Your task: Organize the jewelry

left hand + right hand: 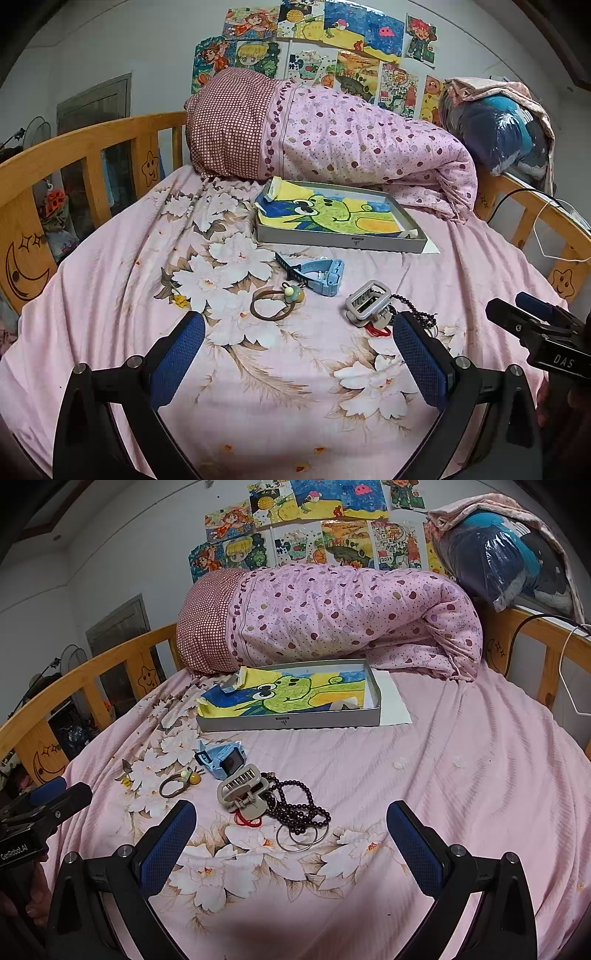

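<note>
Mid-frame on the bed [461, 746], jewelry sits in a loose cluster: dark bead necklace [299, 805] tangled with metal rings [301, 836] and a grey hair claw [242, 794], brown hair tie [177, 784] and blue watch [221, 762] just left of it. Grey tray [291, 722] with a frog drawing lies above them. Left gripper [299, 354] and right gripper [291, 842] both hover spread wide, holding nothing.

On the bed [461, 757]: one shallow grey tray [288, 722] holding one frog drawing [284, 696]; one blue watch [221, 762]; one brown hair tie [179, 784] with bead charms; one grey hair clip [242, 792]; one dark beaded necklace [299, 805]; two metal bangles [301, 838], overlapping; one red cord [249, 821], partly hidden. One rolled quilt [332, 620] behind. Two tools: left [299, 354], right [291, 834].
</note>
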